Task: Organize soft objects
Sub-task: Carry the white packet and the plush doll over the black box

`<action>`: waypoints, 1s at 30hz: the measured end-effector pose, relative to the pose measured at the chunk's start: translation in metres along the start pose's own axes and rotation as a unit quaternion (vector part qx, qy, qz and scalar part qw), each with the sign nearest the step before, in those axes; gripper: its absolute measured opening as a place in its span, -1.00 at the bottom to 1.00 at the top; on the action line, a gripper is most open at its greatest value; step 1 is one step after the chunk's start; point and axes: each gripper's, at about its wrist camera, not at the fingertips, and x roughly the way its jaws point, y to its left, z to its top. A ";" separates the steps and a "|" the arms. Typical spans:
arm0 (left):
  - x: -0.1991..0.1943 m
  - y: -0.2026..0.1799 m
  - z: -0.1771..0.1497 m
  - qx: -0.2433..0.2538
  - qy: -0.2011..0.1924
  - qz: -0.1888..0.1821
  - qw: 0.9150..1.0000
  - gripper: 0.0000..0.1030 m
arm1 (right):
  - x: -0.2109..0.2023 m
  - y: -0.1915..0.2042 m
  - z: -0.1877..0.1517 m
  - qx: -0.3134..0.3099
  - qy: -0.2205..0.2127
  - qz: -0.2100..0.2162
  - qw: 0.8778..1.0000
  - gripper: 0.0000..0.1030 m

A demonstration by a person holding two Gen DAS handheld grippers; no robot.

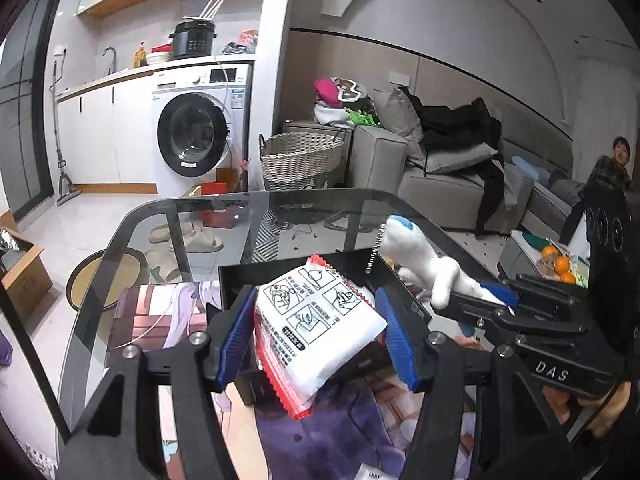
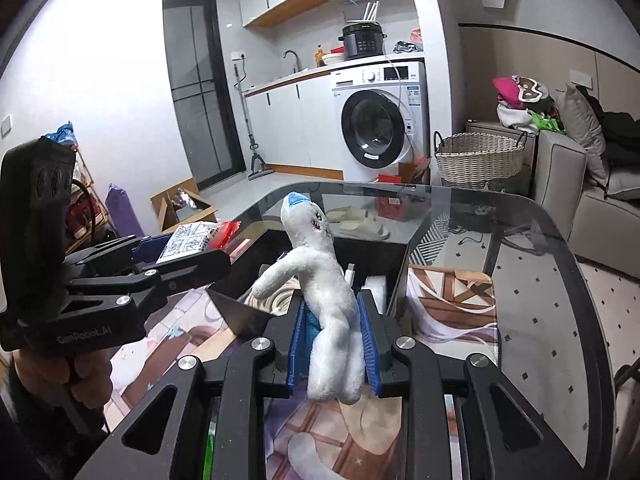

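My left gripper (image 1: 316, 334) is shut on a white soft packet with red edges (image 1: 320, 328) and holds it above the near side of a black open box (image 1: 288, 272) on the glass table. My right gripper (image 2: 332, 340) is shut on the body of a white plush shark (image 2: 320, 280), upright, blue-tipped head up, above the same box (image 2: 372, 256). In the left wrist view the right gripper (image 1: 496, 300) and the plush (image 1: 416, 256) are at the right. In the right wrist view the left gripper (image 2: 176, 256) with the packet (image 2: 192, 240) is at the left.
The glass table (image 1: 200, 216) carries a printed anime mat (image 2: 452, 300). A coiled white cable (image 2: 276, 300) lies in the box. Behind are a washing machine (image 1: 196, 132), a wicker basket (image 1: 300, 156) and a grey sofa (image 1: 440, 176). A person (image 1: 614, 164) is at the far right.
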 end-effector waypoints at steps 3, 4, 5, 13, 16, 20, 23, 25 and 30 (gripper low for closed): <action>0.008 0.002 0.007 -0.006 -0.001 -0.004 1.000 0.16 | 0.004 -0.002 0.004 0.005 -0.002 -0.004 1.000 -0.50; 0.009 0.003 0.008 -0.005 -0.003 -0.004 1.000 0.16 | 0.005 -0.003 0.005 0.007 -0.002 -0.005 1.000 -0.50; 0.011 0.004 0.009 -0.004 -0.005 -0.003 1.000 0.16 | 0.007 -0.003 0.006 0.007 0.000 -0.005 1.000 -0.50; 0.032 0.014 0.011 -0.008 -0.004 0.004 1.000 0.16 | 0.026 -0.005 0.013 0.009 0.007 -0.017 1.000 -0.50; 0.040 0.016 0.010 -0.007 -0.001 0.011 1.000 0.16 | 0.036 -0.006 0.015 0.010 0.014 -0.019 1.000 -0.51; 0.049 0.018 0.006 -0.001 0.003 0.011 1.000 0.16 | 0.048 -0.007 0.017 0.012 0.021 -0.023 0.999 -0.51; 0.054 0.021 0.004 -0.005 0.008 0.008 1.000 0.16 | 0.058 -0.007 0.018 0.011 0.029 -0.026 0.999 -0.51; 0.058 0.024 0.003 -0.007 0.011 0.010 1.000 0.16 | 0.064 -0.007 0.018 0.012 0.033 -0.029 0.999 -0.50; 0.066 0.029 0.001 -0.015 0.018 0.008 1.000 0.16 | 0.082 -0.009 0.019 0.012 0.047 -0.037 0.998 -0.51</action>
